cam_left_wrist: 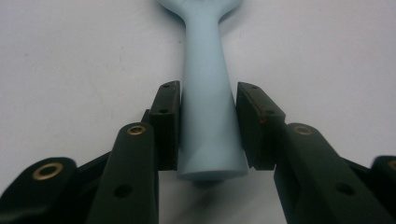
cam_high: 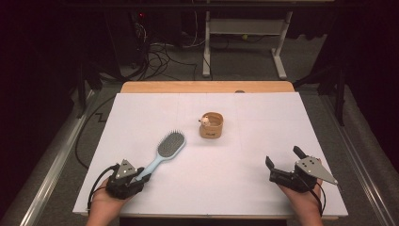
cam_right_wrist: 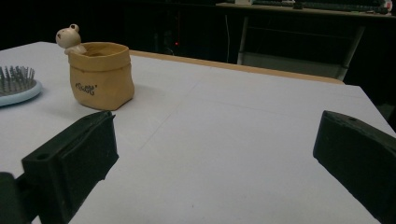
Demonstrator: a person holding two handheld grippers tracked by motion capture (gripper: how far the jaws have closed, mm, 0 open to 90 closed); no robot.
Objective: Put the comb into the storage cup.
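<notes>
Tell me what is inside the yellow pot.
Nothing can be seen inside the pot; its wall hides the inside. A small animal figure sits at its rim. The brush lies beside it, outside.

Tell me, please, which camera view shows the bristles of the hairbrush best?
The high view: it shows the whole hairbrush with its oval bristle pad. The right gripper view catches just one edge of the bristles from the side. The left gripper view shows its pale blue handle between the left gripper pads, no bristles.
</notes>
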